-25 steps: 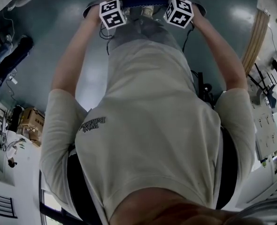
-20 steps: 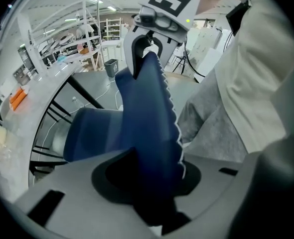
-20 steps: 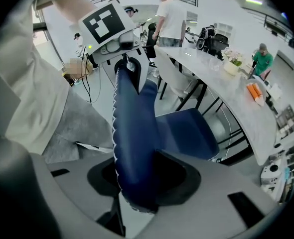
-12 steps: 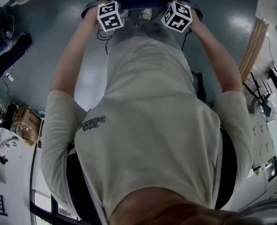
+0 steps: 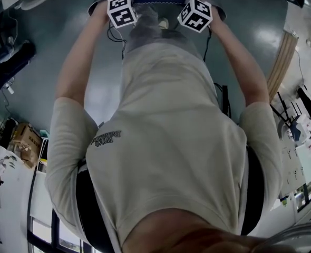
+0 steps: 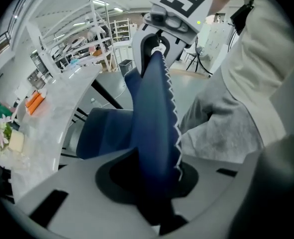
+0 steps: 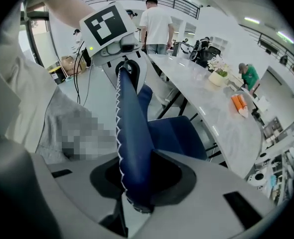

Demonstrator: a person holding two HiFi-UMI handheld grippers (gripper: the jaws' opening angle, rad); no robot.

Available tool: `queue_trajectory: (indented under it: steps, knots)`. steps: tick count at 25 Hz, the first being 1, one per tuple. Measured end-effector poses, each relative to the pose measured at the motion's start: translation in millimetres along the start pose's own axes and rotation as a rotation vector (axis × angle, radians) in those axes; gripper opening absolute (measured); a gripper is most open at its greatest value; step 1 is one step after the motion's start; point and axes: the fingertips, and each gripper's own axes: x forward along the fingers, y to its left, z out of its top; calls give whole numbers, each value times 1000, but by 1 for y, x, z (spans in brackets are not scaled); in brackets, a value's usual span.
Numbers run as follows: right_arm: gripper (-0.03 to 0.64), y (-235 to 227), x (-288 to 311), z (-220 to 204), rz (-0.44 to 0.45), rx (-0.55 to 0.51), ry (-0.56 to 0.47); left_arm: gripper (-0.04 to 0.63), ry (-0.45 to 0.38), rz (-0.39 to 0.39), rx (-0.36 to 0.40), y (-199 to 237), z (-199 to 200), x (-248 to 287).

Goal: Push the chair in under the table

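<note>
The blue chair's backrest (image 6: pixel 154 113) runs upright between my left gripper's (image 6: pixel 154 183) jaws, its white-stitched edge toward the person's grey trousers. My right gripper (image 7: pixel 137 178) clamps the same backrest (image 7: pixel 132 128) at its other end. Both sets of jaws have just been closing, with the backrest between them. Each gripper shows in the other's view: the right gripper (image 6: pixel 159 44) and the left gripper (image 7: pixel 124 66). The blue seat (image 7: pixel 174 133) points at the white marble table (image 7: pixel 212 108). In the head view both grippers, left (image 5: pixel 119 4) and right (image 5: pixel 196 7), are at the top edge with arms stretched out.
On the table lie orange items (image 7: pixel 239 103) and a flower pot (image 7: pixel 218 76). A person in a white shirt (image 7: pixel 157 24) stands at the table's far end, another in green (image 7: pixel 247 76) beyond it. Cardboard boxes (image 5: pixel 23 141) sit on the floor at left, cables near the person's feet.
In the head view both marker cubes and the chair's backrest have shifted up the frame, away from the body, and the arms have stretched further out.
</note>
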Motion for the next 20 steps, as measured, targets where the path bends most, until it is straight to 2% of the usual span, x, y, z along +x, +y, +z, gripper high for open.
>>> queue_trajectory:
  steps: [10, 20]
  knots:
    - [112, -70, 8, 9, -8, 25, 13, 87, 4, 0, 30, 75, 9, -1]
    - [120, -122, 19, 19, -15, 46, 21, 87, -8, 0, 29, 130, 11, -1]
